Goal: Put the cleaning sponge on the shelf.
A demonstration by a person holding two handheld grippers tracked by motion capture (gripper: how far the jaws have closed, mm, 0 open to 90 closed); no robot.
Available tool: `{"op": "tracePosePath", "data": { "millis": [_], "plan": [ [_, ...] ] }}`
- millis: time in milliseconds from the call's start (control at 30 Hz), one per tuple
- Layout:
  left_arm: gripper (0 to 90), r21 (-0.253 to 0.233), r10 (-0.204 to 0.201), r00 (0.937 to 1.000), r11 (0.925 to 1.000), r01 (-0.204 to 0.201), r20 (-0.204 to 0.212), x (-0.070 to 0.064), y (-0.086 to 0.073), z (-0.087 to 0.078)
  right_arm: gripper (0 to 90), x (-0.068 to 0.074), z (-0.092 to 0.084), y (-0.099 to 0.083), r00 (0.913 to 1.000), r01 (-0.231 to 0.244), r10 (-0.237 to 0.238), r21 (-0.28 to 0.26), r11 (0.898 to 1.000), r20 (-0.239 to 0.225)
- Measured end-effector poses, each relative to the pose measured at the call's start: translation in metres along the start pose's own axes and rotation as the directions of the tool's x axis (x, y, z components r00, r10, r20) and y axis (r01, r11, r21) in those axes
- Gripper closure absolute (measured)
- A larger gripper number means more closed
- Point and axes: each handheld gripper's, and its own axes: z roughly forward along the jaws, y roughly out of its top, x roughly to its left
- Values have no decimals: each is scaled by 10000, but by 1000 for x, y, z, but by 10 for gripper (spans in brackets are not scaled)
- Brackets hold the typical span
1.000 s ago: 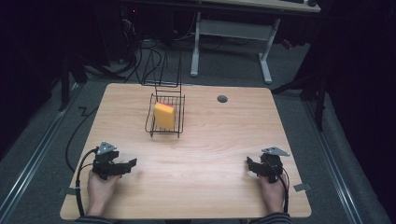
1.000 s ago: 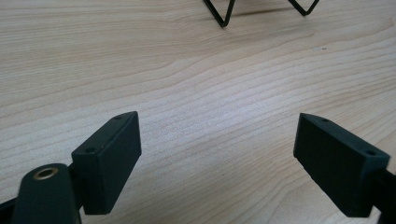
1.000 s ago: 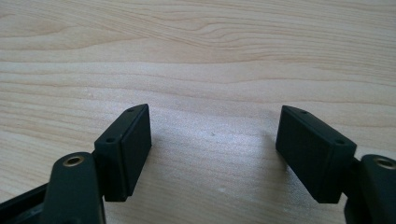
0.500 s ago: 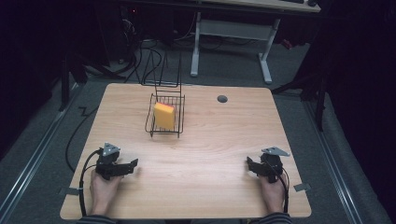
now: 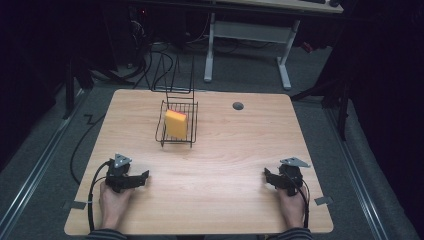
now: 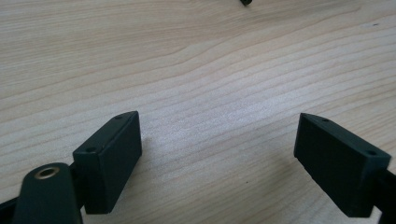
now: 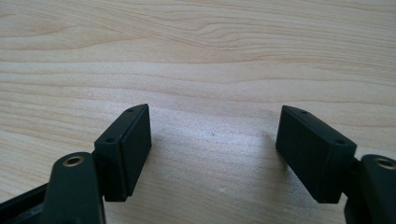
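A black wire basket (image 5: 177, 125) stands on the far middle-left of the wooden table (image 5: 225, 145), with a yellow sponge-like block (image 5: 176, 123) upright inside it. My left gripper (image 5: 142, 179) rests near the front left of the table, held by a hand, its jaws pointing right; in the left gripper view (image 6: 219, 154) the jaws stand apart over bare wood with nothing between them. At the front right my right gripper (image 5: 267, 178) rests in the other hand, jaws pointing left. The right gripper view (image 7: 215, 149) shows its jaws open over bare wood.
A round cable hole (image 5: 238, 106) sits in the table's far right part. Beyond the far edge are a desk frame (image 5: 247, 35) and cables on the floor (image 5: 165, 60). Wood lies bare between the two grippers.
The left gripper has shifted slightly forward and to the right. The right gripper, the basket and the block have kept still.
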Motion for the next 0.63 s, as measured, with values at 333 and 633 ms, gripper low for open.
{"op": "tracePosePath", "data": {
  "millis": [333, 633],
  "plan": [
    [154, -19, 322, 9991, 9995, -323, -269, -4, -1, 2, 269, 0, 0, 0, 10000, 16, -16, -24, 10000, -6],
    [152, -14, 302, 9993, 9995, -303, -236, -4, -1, 2, 269, 0, 0, 0, 10000, 8, -8, -30, 10000, -8]
  ]
}}
